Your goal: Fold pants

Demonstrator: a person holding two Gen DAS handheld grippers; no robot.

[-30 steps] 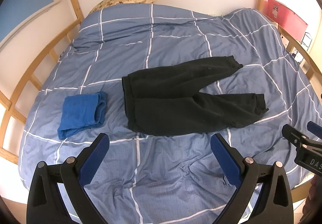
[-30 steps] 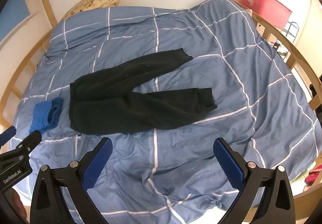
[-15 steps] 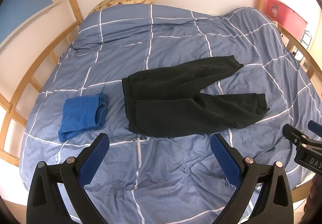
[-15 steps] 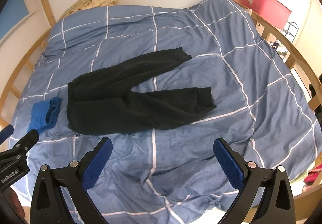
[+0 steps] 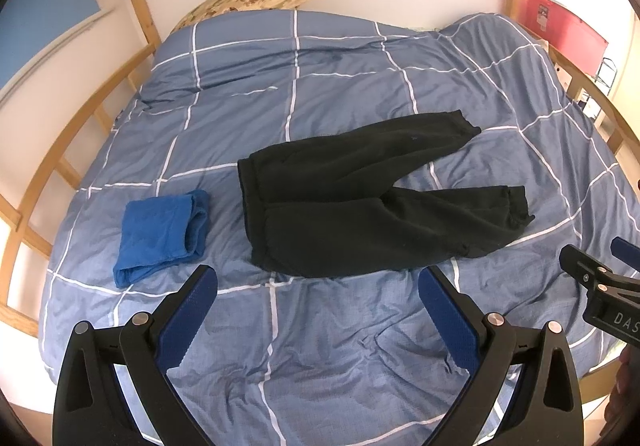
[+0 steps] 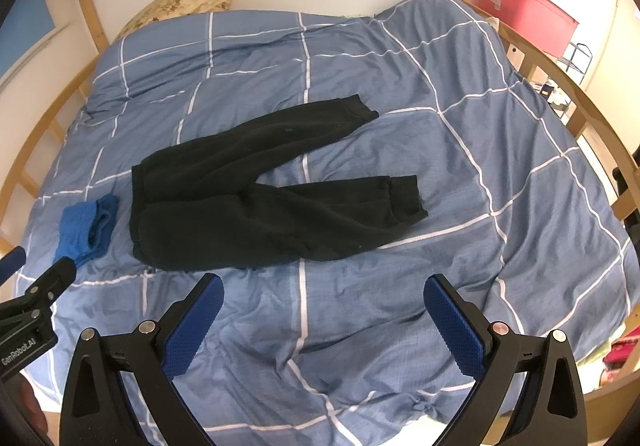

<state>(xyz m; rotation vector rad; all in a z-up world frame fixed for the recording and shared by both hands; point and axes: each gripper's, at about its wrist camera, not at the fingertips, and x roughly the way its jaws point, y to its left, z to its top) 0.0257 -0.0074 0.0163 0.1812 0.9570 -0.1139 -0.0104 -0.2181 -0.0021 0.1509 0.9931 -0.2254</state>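
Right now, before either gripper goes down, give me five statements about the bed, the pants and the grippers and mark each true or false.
1. The black pants lie spread out on the blue checked duvet, legs apart. True.
2. The left gripper is shut on the waistband. False: it is open, above the duvet and holding nothing.
3. A folded blue cloth lies beside the waistband end of the pants. True.
4. The right gripper is open. True.
5. The pants are already folded in half. False: both legs lie unfolded, splayed in a V.
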